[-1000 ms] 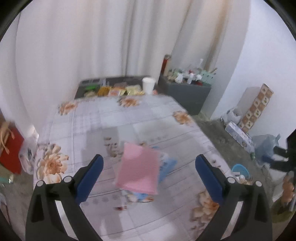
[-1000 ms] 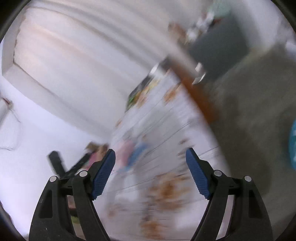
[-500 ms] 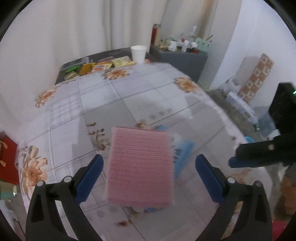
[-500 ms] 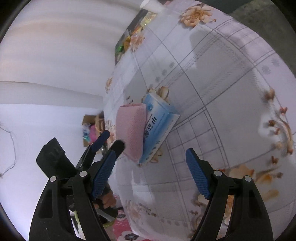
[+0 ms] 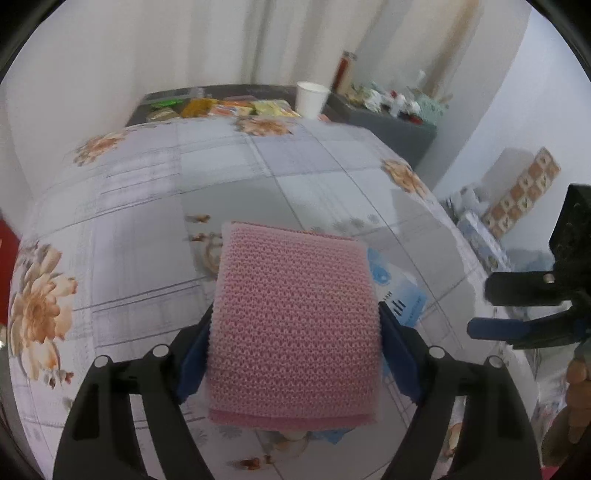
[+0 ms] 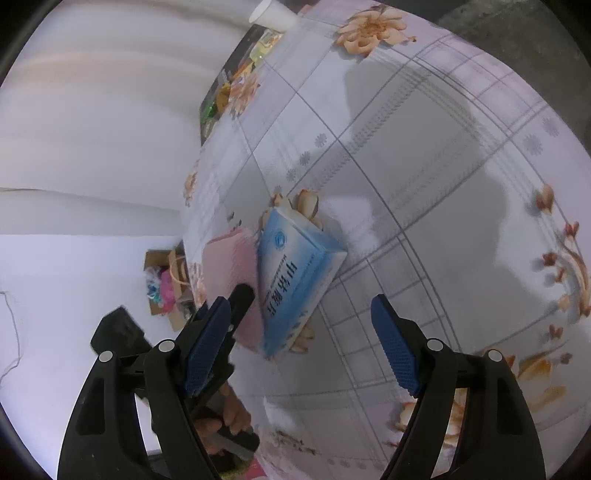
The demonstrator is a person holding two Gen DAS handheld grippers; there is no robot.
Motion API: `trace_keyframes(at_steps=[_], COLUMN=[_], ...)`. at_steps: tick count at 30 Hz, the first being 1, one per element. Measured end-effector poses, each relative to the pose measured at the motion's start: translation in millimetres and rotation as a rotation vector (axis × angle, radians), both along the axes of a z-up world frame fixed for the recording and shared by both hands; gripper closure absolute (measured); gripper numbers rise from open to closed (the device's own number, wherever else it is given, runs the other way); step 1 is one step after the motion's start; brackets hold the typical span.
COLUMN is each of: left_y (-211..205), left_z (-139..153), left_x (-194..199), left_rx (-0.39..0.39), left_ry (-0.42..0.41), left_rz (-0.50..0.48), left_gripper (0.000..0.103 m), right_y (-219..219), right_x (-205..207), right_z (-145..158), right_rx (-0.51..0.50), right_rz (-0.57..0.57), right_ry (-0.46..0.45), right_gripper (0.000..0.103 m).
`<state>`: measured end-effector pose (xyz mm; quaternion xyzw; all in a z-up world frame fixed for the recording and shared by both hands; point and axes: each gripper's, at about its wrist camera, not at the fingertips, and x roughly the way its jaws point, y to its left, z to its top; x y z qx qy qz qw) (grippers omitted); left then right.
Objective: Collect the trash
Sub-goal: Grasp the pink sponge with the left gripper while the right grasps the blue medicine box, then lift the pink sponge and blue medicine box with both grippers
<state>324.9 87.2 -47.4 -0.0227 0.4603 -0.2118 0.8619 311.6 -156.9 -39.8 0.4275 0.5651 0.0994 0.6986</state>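
White curtains hung behind the table [image 5: 314, 177], whose floral oilcloth lay bare over most of its width in our left wrist view. At its far edge sat a white paper cup [image 5: 311, 99] and a row of coloured snack packets [image 5: 221, 107], well apart from our work. Near the front edge our left gripper [image 5: 294, 343] was clenched on a pink knitted sponge pad [image 5: 295, 325], its blue fingers [image 5: 194, 358] pressed against both sides of the pad. Beneath and to the right of the pad lay a blue-and-white carton [image 6: 295, 273], touching it. Whether the pad was lifted off the carton we could not tell.

Our right gripper [image 6: 301, 343] hung above the tablecloth just beside the carton with its jaws spread wide and nothing between them. To the carton's right the cloth stretched bare to the table's edge, where grey floor [image 6: 517, 33] showed. Past the left edge a cardboard box of bright clutter [image 6: 162, 284] stood on the floor.
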Motion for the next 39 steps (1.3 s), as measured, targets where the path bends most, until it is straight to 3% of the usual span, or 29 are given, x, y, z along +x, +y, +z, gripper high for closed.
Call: trace_keyframes(at_steps=[9, 10, 12, 16, 21, 23, 27, 34, 39], left_y=[87.0, 93.5, 104.3, 118.8, 131.7, 135.1, 133.5, 97.0, 56.3], left_z=[0.0, -1.7, -5.0, -9.6, -17.4, -18.7, -16.7, -9.9, -13.3], left_x=[-4.8, -6.1, -11.7, -23.3, -38.5, -47.9, -65.2, -109.9, -159.3], left_rx=[-0.165, -0.174, -0.192, -0.218, -0.25, -0.259, -0.259, -0.244, -0.218], left_ry=[0.015, 0.019, 0.029, 0.047, 0.078, 0.083, 0.086, 0.1, 0.13], left_rz=[0.311, 0.327, 0.348, 0.364, 0.38, 0.38, 0.333, 0.161, 0.01], left_gripper=[0.024, 0.024, 0.024, 0.024, 0.024, 0.024, 0.024, 0.024, 0.024], right_y=[34.8, 40.2, 48.5, 68.2, 108.5, 136.6, 168.3, 145.1, 92.7], right_x=[28.7, 33.0, 39.5, 57.4, 77.3, 80.1, 68.3, 20.0, -51.5], right_z=[-16.1, -20.5, -22.0, -18.9, -19.8, -21.0, -25.5, -31.0, -36.1], right_rx=[-0.104, -0.126, -0.146, -0.261, -0.434, -0.545, -0.711, -0.722, -0.711], right_rz=[-0.01, -0.023, -0.046, -0.024, 0.124, 0.272, 0.473, 0.651, 0.68], right_ry=[0.073, 0.09, 0.078, 0.044, -0.024, -0.085, -0.206, -0.302, -0.333], right_gripper=[0.018, 0.018, 0.008, 0.007, 0.007, 0.007, 0.02, 0.022, 0.022])
